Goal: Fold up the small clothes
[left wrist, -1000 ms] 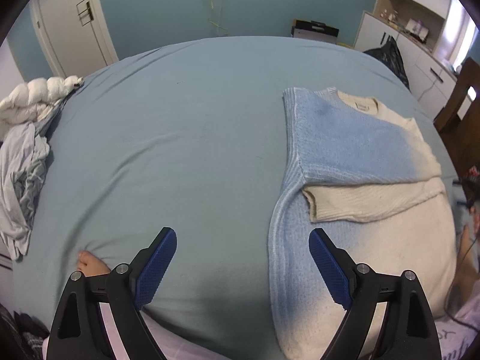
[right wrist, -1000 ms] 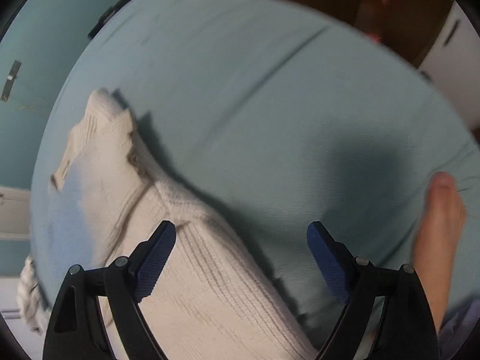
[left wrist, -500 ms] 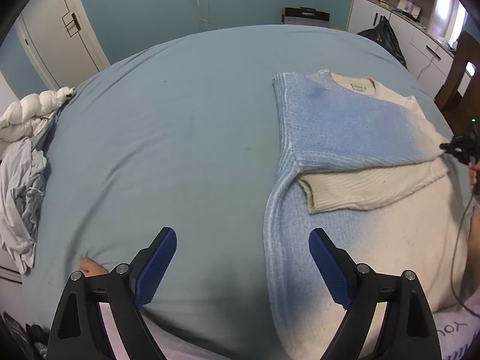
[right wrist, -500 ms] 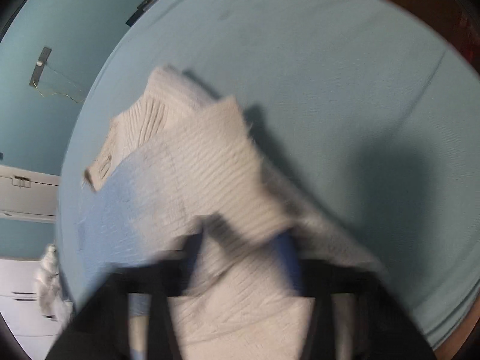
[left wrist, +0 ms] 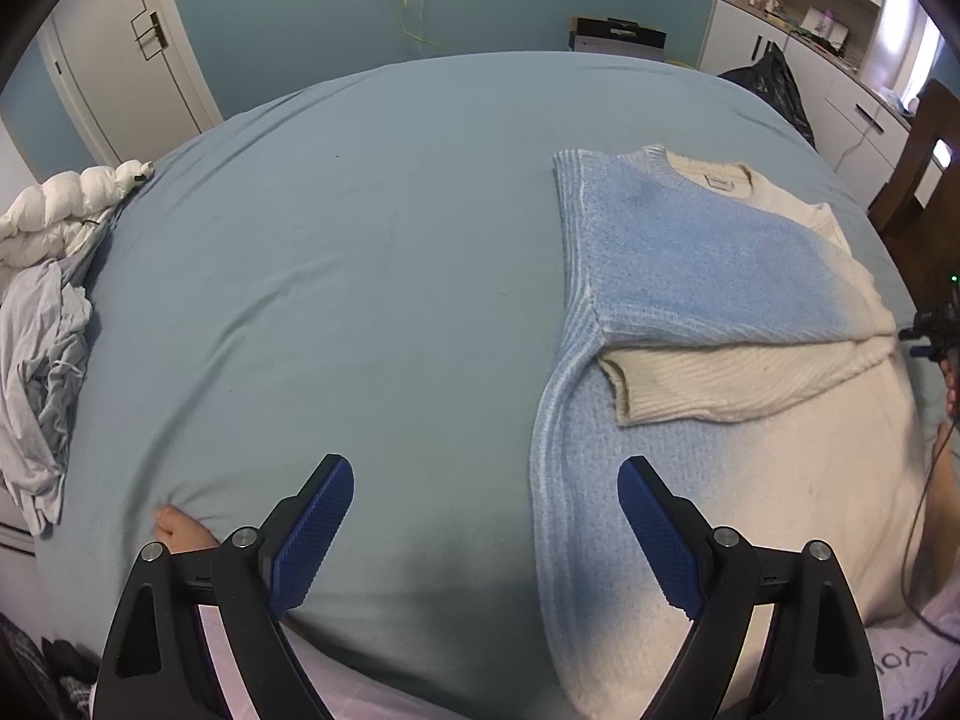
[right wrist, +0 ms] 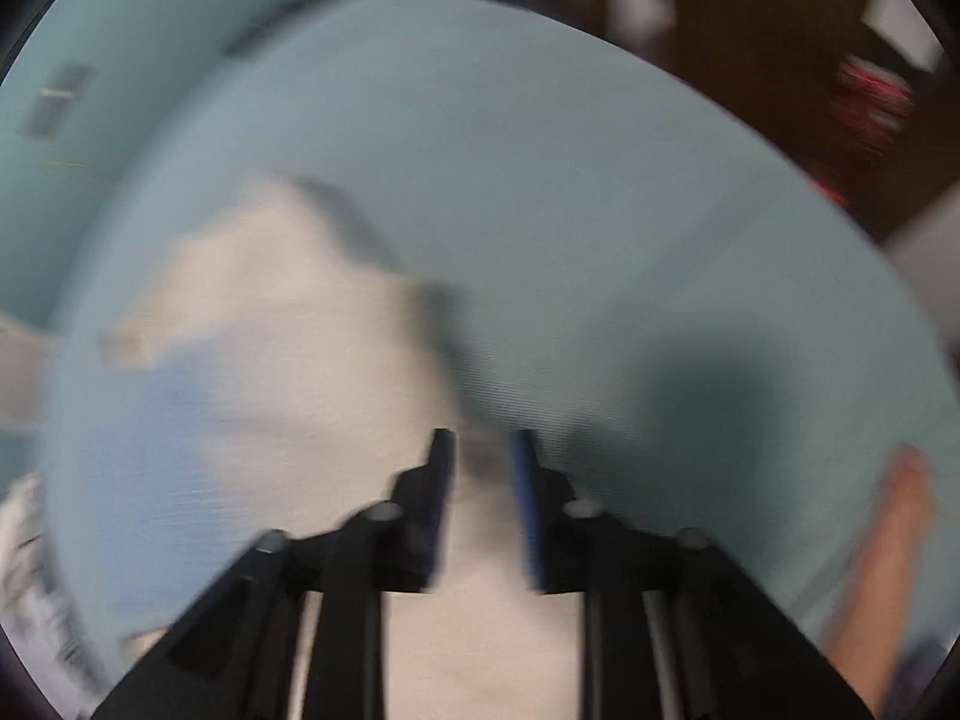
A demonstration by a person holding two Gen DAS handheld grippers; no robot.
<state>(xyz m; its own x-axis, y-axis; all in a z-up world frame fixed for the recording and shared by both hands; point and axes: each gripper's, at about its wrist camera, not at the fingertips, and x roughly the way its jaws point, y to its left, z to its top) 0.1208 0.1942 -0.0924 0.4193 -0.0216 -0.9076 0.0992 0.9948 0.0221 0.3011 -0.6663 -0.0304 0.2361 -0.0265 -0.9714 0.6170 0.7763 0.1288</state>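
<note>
Left gripper (left wrist: pixel 485 531): you hold it spread wide, empty, above the near edge of the bed (left wrist: pixel 360 276), just left of the sweater's blue side.
Right gripper (right wrist: pixel 480 480): your view is blurred; the fingers stand close with a narrow gap over cream knit. Whether they pinch cloth, you cannot tell.
Sweater (left wrist: pixel 708 312): it lies flat on the right half of the bed, neck toward the far edge, one sleeve folded across the body.
Clothes pile (left wrist: pixel 42 360): at the left edge.
</note>
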